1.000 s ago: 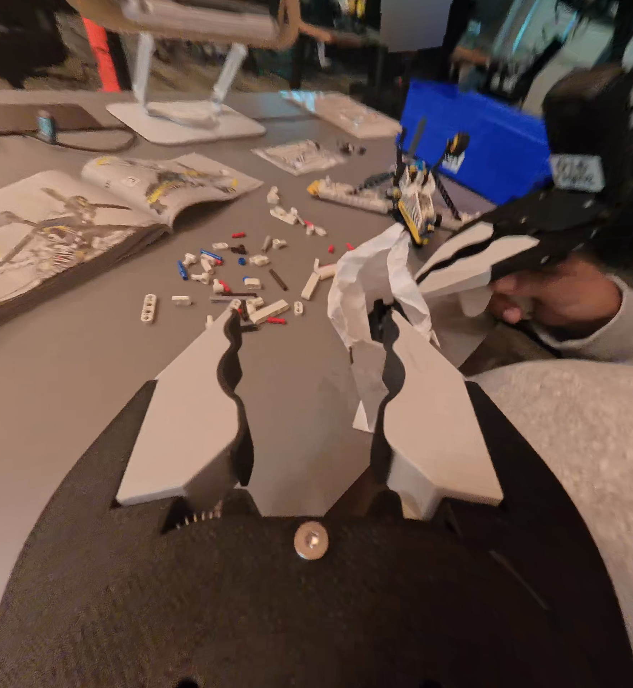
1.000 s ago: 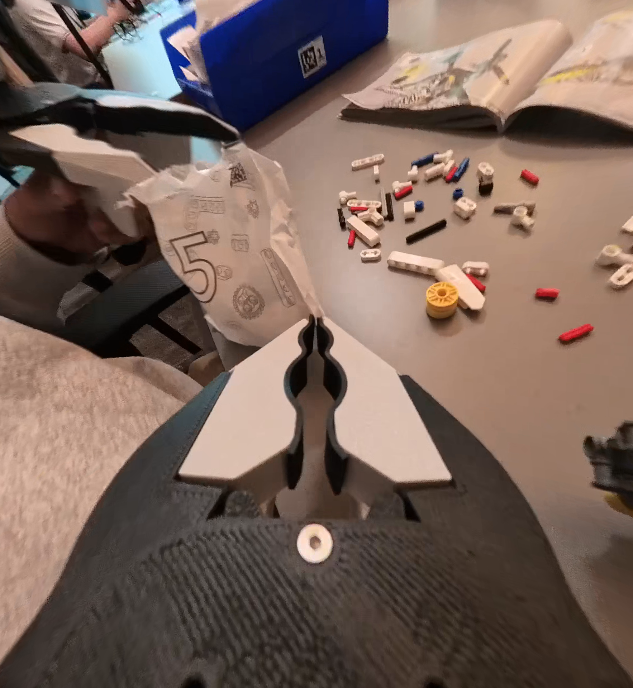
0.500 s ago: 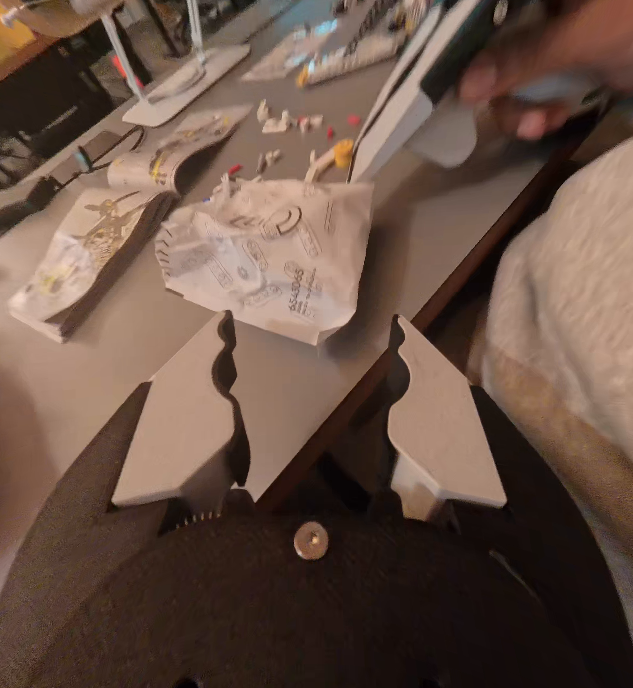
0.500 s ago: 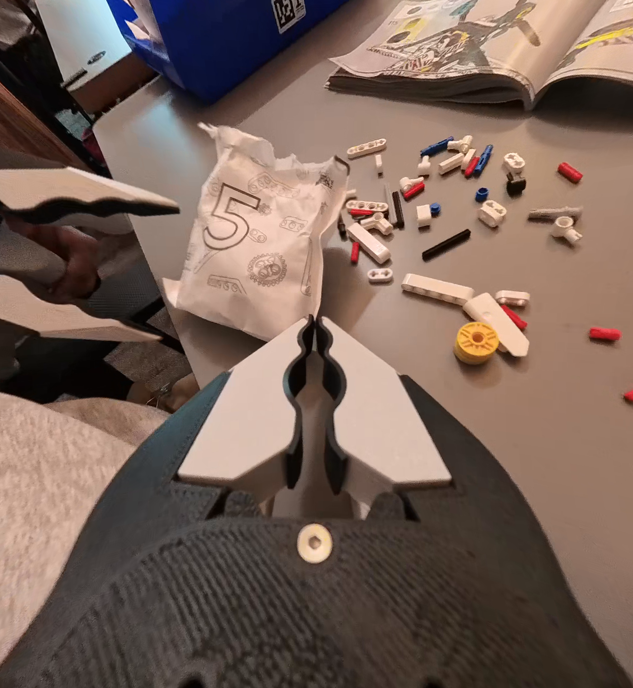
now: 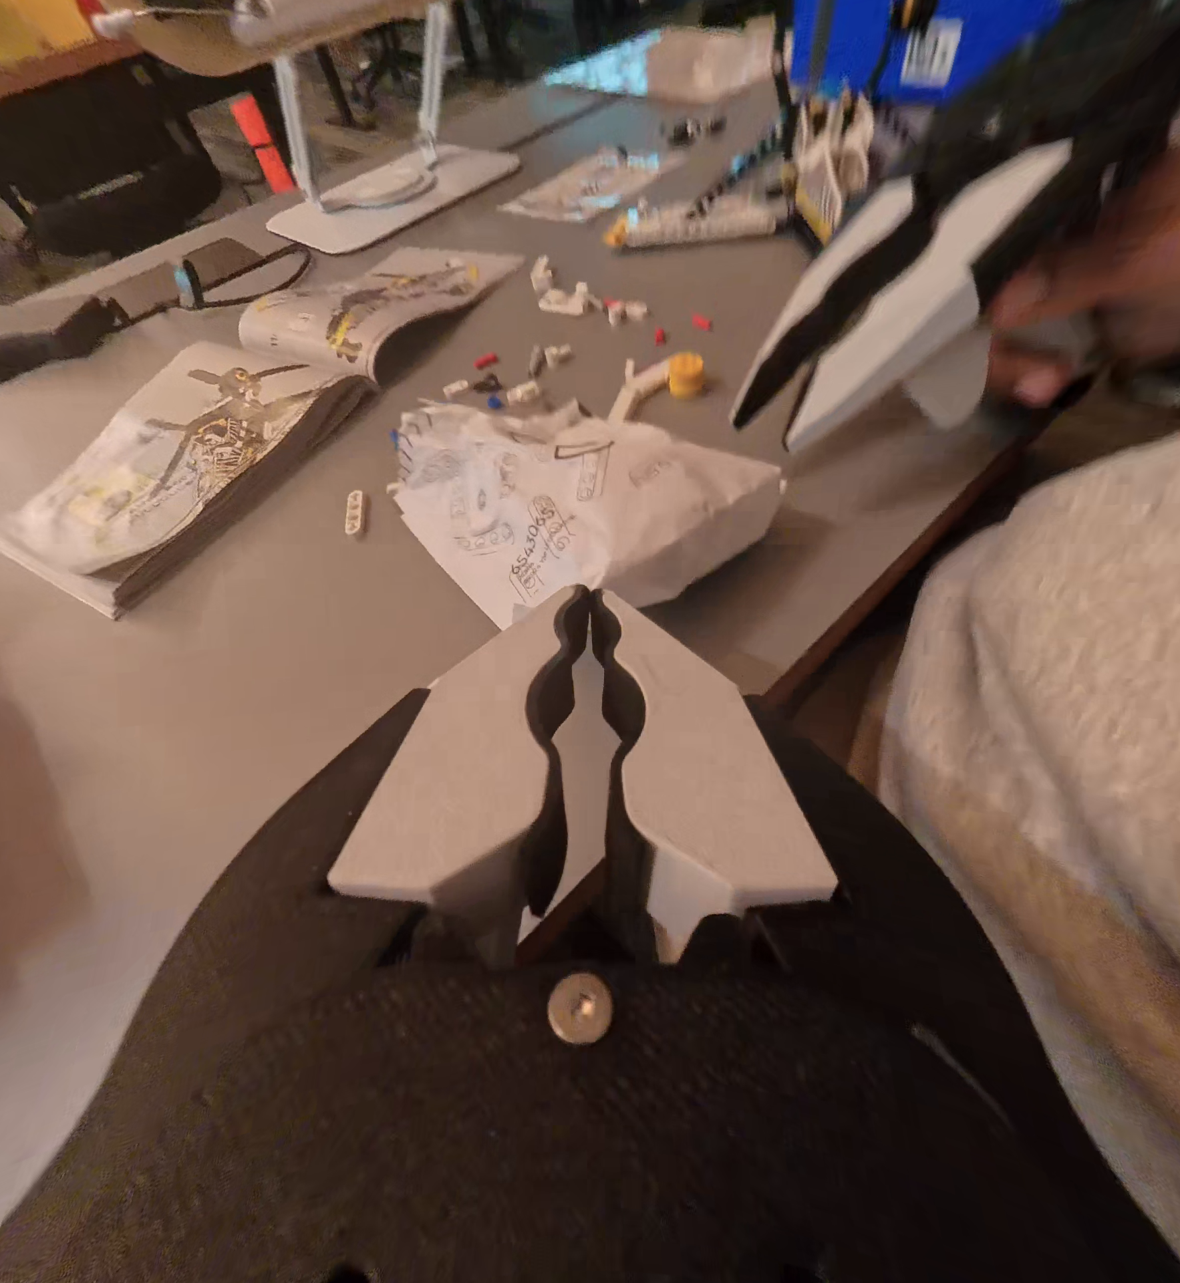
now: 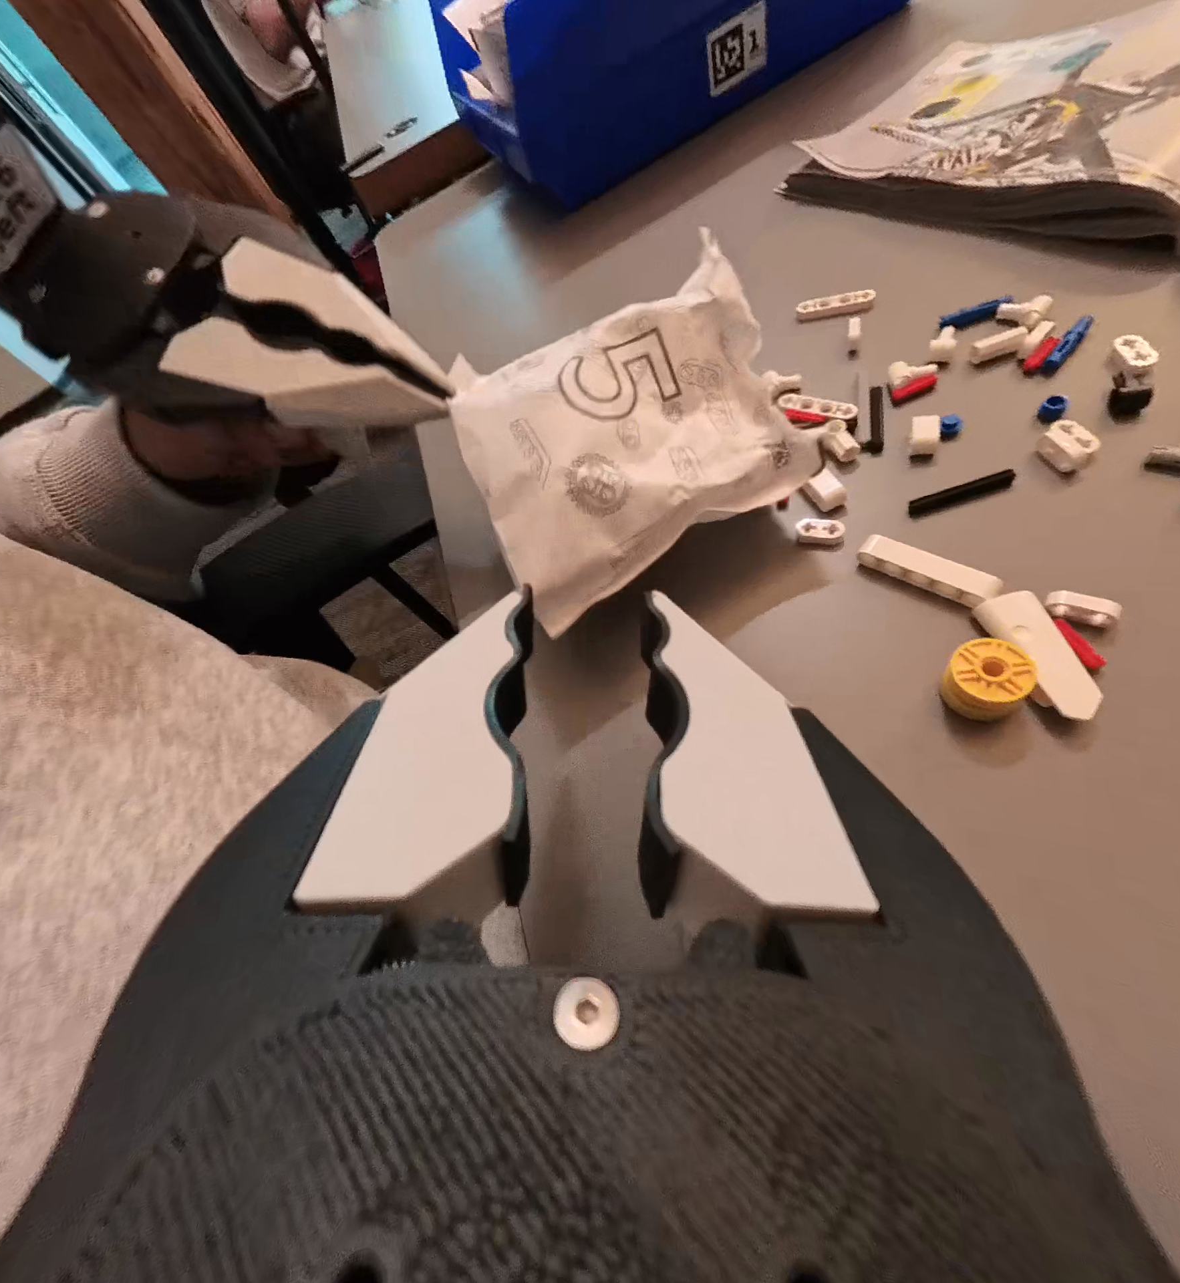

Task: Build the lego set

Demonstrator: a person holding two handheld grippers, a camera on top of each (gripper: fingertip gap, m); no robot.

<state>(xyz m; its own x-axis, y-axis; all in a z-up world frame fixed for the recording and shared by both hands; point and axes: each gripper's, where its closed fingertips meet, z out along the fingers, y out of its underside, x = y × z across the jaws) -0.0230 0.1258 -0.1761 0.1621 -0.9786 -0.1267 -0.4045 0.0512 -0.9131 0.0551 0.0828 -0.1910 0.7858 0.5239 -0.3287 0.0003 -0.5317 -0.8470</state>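
Paper bag [image 6: 643,444] now pinched by closed left tool [image 5: 588,596], right tool [image 6: 587,611] newly apart.

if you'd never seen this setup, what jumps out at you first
The crumpled white paper bag near the table's front edge, its corner pinched by the shut left gripper while the open right gripper waits just below it. Beyond it, small loose lego pieces scatter toward the open instruction booklet.
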